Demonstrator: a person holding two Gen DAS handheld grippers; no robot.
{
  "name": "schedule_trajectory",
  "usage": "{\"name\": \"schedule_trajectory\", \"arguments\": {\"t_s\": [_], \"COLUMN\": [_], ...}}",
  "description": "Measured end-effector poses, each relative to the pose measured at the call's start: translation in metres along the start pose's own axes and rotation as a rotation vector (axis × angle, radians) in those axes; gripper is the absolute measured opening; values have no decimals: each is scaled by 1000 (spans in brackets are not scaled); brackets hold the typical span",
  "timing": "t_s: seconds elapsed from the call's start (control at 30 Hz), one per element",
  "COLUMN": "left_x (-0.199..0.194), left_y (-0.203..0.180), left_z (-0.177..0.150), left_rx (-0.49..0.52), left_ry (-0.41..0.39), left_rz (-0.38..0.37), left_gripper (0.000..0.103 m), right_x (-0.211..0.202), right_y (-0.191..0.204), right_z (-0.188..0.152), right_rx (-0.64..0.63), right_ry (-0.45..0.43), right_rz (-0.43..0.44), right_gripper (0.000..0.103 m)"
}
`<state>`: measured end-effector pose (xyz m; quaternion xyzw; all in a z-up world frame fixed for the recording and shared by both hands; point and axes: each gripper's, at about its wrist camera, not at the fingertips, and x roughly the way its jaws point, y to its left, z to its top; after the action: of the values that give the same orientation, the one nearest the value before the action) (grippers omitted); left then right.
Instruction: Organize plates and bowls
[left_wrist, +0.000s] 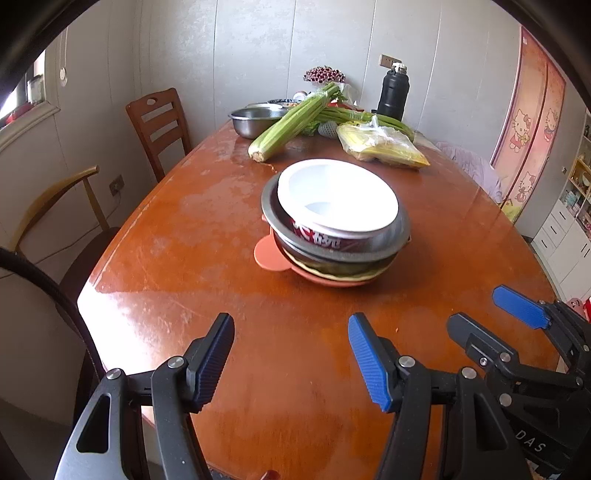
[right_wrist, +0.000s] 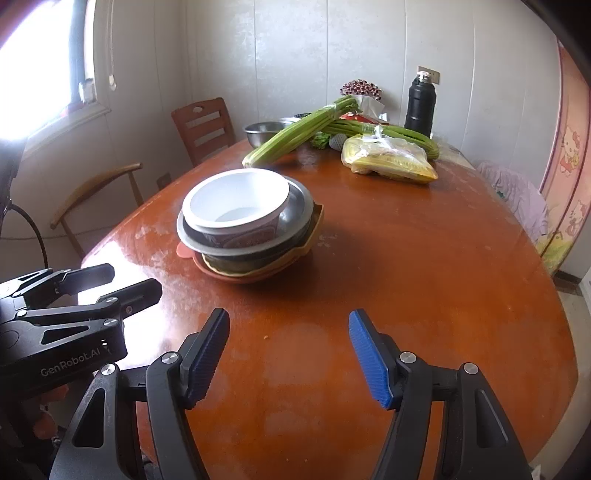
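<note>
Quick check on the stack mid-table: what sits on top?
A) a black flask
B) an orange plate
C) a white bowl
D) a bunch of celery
C: the white bowl nests in the steel bowl, above the plates; both claws are open and clear of it.

Daylight is admitted through an overexposed window (right_wrist: 40, 70) at left; glare is spread over the counter (right_wrist: 369, 277). Edges are bent and darkened by the fisheye.

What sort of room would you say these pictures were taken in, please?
Most likely a home dining room or kitchen corner: a wooden dining table with chairs beside it, celery and stacked bowls on top.
</note>
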<state>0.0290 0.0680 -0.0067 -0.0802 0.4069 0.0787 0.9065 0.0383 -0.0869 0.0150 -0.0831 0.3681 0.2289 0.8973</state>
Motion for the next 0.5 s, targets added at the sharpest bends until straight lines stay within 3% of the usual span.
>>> {"name": "schedule_trajectory", "arguments": {"t_s": [0.5], "left_x": [1], "left_y": [-3], "left_z": [-15], "left_rx": [5], "left_ry": [19], "left_rz": [-3], "left_gripper": [64], "right_x": [-7], "right_y": [0], "right_z": [-11], "right_rx": [29], "right_ry": [-3], "right_rz": [-4], "right_gripper": [69]}}
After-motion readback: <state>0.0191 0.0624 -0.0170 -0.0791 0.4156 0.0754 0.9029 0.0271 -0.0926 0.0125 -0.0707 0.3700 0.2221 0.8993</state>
